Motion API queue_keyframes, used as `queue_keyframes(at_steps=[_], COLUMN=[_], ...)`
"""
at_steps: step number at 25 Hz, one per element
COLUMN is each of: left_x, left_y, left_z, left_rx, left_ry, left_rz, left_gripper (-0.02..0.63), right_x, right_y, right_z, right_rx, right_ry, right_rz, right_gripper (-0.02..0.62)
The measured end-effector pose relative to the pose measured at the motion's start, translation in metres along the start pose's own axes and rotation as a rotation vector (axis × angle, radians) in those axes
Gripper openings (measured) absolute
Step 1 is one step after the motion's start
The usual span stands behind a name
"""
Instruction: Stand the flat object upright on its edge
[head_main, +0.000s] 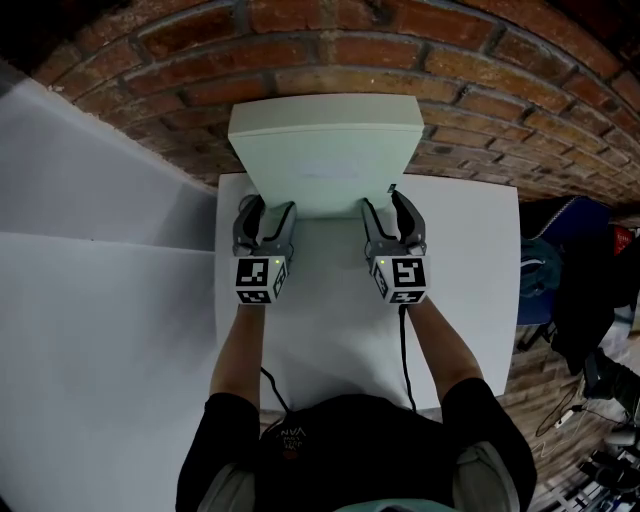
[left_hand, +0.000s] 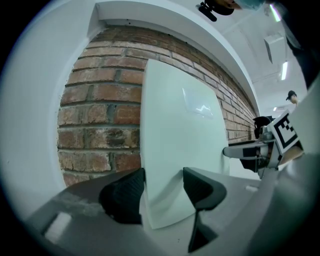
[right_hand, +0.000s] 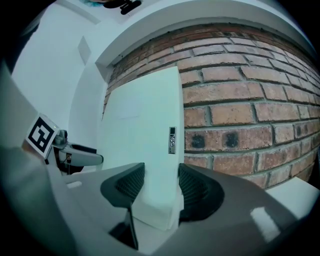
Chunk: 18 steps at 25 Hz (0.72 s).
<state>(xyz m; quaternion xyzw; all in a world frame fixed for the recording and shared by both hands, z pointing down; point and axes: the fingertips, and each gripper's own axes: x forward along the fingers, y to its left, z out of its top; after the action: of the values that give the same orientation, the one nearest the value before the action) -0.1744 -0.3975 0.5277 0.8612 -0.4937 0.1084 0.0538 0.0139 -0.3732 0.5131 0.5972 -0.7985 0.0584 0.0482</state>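
The flat object (head_main: 325, 150) is a thick white slab, tilted up with its far edge toward the brick wall (head_main: 300, 45) and its near edge low over the white table (head_main: 470, 260). My left gripper (head_main: 265, 207) is shut on its near-left corner, my right gripper (head_main: 390, 200) on its near-right corner. In the left gripper view the slab (left_hand: 175, 135) stands between the dark pads (left_hand: 125, 197) of my left gripper (left_hand: 162, 187), its lower corner at the table. In the right gripper view both pads (right_hand: 197, 192) of my right gripper (right_hand: 155, 187) press the slab (right_hand: 142, 135), which has a small port strip on its edge.
The brick wall runs right behind the slab. A white sloping surface (head_main: 90, 260) lies to the left of the table. Dark bags and gear (head_main: 575, 280) sit on the floor to the right. A black cable (head_main: 403, 350) trails from the right gripper.
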Motion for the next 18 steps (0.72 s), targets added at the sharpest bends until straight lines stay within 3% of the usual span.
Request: queue_keyframes(at_steps=[18], left_x=[0.021], left_y=[0.013], left_z=[0.001], left_rx=[0.020], left_ry=[-0.023], left_rz=[0.027], left_gripper=[0.250], right_x=[0.022], right_y=[-0.006], right_z=[0.000], right_rx=[-0.049], right_ry=[-0.016], right_rz=[-0.008], right_gripper=[0.210])
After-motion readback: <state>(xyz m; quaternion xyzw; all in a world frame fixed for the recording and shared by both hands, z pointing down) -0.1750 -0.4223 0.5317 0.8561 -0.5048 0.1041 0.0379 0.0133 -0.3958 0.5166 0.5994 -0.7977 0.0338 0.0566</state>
